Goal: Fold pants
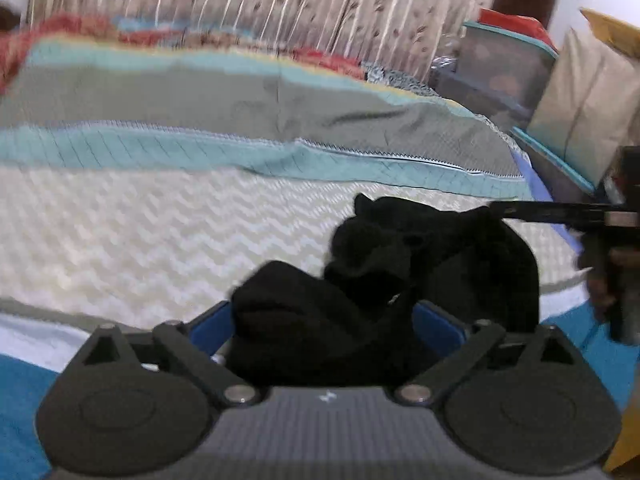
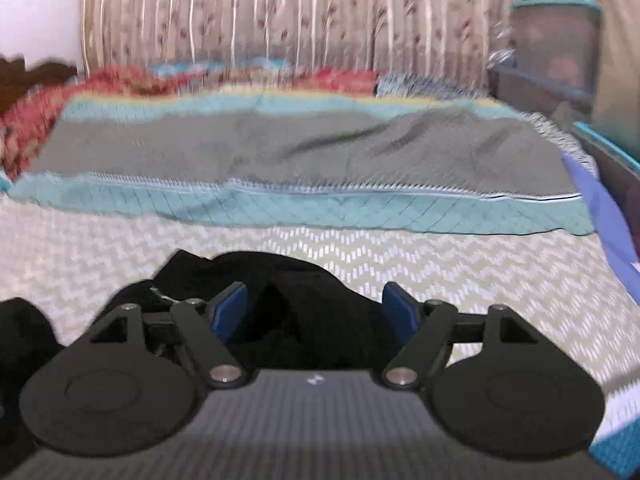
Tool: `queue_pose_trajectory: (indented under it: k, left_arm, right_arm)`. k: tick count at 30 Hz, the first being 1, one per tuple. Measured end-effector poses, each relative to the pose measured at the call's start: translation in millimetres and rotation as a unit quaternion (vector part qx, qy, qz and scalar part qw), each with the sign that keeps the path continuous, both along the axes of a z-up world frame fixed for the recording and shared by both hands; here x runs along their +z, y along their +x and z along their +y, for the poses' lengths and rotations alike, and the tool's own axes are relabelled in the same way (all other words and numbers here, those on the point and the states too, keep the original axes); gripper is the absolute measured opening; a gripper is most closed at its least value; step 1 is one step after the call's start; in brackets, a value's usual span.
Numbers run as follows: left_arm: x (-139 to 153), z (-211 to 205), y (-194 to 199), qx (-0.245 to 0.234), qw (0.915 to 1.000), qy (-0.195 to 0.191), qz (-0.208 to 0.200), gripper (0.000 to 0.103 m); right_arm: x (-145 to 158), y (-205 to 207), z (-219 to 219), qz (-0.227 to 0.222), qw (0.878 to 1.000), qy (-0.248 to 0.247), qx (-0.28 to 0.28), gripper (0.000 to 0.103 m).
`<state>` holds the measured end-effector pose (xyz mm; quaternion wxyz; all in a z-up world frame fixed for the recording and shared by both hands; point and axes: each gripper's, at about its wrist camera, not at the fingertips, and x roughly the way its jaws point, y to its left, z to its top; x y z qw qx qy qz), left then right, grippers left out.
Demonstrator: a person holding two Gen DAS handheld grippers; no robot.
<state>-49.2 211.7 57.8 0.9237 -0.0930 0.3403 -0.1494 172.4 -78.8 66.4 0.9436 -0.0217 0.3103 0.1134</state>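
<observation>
Black fabric, the pants (image 1: 400,280), lies bunched in a crumpled heap on the bed, and both grippers sit at it.

Left gripper (image 1: 324,326): jaws released, spread wide. The blue pads (image 1: 210,326) stand well apart with a fold of the pants lying between them; the cloth fills the gap, but whether it touches either pad cannot be told. The rest of the heap rises beyond the jaws, towards the right of the left wrist view.

Right gripper (image 2: 318,312): jaws released too, blue pads (image 2: 232,312) apart. A dark hump of the pants lies between and just beyond them. The pads do not pinch it; the right-hand pad shows clear against the bedcover. More black cloth trails off at the lower left of this view.

In the left wrist view the right gripper appears again at the right edge, a dark finger reaching in level over the top of the heap; contact cannot be told.

Under the pants: a pale bedcover (image 1: 140,232) with a woven zigzag pattern. Beyond it, a folded quilt (image 2: 304,152), grey with a teal border. Behind, a red patterned blanket (image 2: 36,120) and a striped floral curtain (image 2: 280,12). At far right, stacked storage boxes (image 2: 556,40) with teal rims. Both views are motion-blurred.
</observation>
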Motion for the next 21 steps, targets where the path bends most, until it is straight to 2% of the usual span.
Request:
queue_pose_trajectory:
  k: [1, 2, 3, 4, 5, 6, 7, 8, 10, 12, 14, 16, 17, 18, 20, 21]
  left_arm:
    - [0.7, -7.2, 10.1, 0.002, 1.0, -0.004, 0.006, 0.084]
    - [-0.4, -8.7, 14.7, 0.005, 0.9999, -0.002, 0.011, 0.061]
    - [-4.8, -2.0, 7.6, 0.009, 0.9998, 0.005, 0.018, 0.033]
    - [-6.4, -5.3, 14.4, 0.012, 0.9995, 0.009, 0.028, 0.022]
    - [-6.0, -17.5, 28.1, 0.017, 0.9989, 0.011, 0.041, 0.011]
    - [-7.9, -14.9, 27.1, 0.024, 0.9986, 0.009, 0.047, 0.01]
    - [-6.1, -7.7, 21.5, 0.032, 0.9985, 0.01, 0.043, 0.01]
    - [-3.3, 1.7, 15.0, 0.039, 0.9985, 0.013, 0.035, 0.009]
    - [10.7, 25.3, 2.0, 0.063, 0.9979, 0.006, 0.01, 0.009]
    - [28.1, 51.4, -5.3, 0.093, 0.9955, -0.018, -0.008, 0.009]
    - [39.3, 81.5, -11.8, 0.128, 0.9905, -0.046, -0.016, 0.009]
    - [43.1, 108.9, -20.6, 0.147, 0.9847, -0.091, -0.021, 0.009]
    - [46.2, 117.9, -20.4, 0.155, 0.9819, -0.107, -0.02, 0.009]
    - [48.1, 124.7, -18.7, 0.17, 0.9796, -0.107, -0.017, 0.009]
    - [42.4, 134.7, -20.2, 0.185, 0.9779, -0.097, 0.0, 0.008]
    - [34.6, 139.4, -22.5, 0.182, 0.9776, -0.104, 0.018, 0.008]
  right_arm:
    - [-4.4, 15.1, 5.7, 0.025, 0.999, -0.003, 0.023, 0.085]
    - [-11.3, 29.6, 15.7, 0.055, 0.997, -0.013, 0.048, 0.088]
    - [-18.9, 39.6, 25.5, 0.075, 0.995, -0.032, 0.061, 0.088]
    - [-29.8, 49.3, 37.5, 0.089, 0.992, -0.066, 0.064, 0.088]
    - [-37.4, 55.2, 44.8, 0.091, 0.99, -0.092, 0.058, 0.079]
    - [-40.8, 59.0, 48.1, 0.089, 0.989, -0.107, 0.052, 0.049]
    - [-40.5, 62.2, 47.6, 0.087, 0.989, -0.114, 0.043, 0.034]
    - [-33.4, 64.8, 40.6, 0.084, 0.992, -0.086, 0.028, 0.029]
    - [-6.5, 63.2, 13.5, 0.06, 0.998, 0.008, -0.008, 0.025]
    - [27.4, 49.5, -30.4, 0.009, 0.99, 0.125, -0.057, 0.024]
    - [45.7, 24.5, -83.9, -0.036, 0.965, 0.237, -0.11, 0.024]
    - [49.5, -9.1, -130.8, -0.062, 0.936, 0.311, -0.155, 0.024]
    - [46.4, -33.1, -153.8, -0.075, 0.922, 0.336, -0.18, 0.023]
    - [42.9, -52.7, -168.0, -0.083, 0.915, 0.337, -0.204, 0.021]
    - [25.4, -101.4, -199.3, -0.087, 0.903, 0.321, -0.272, 0.021]
    - [12.6, -125.5, -213.3, -0.077, 0.897, 0.312, -0.304, 0.022]
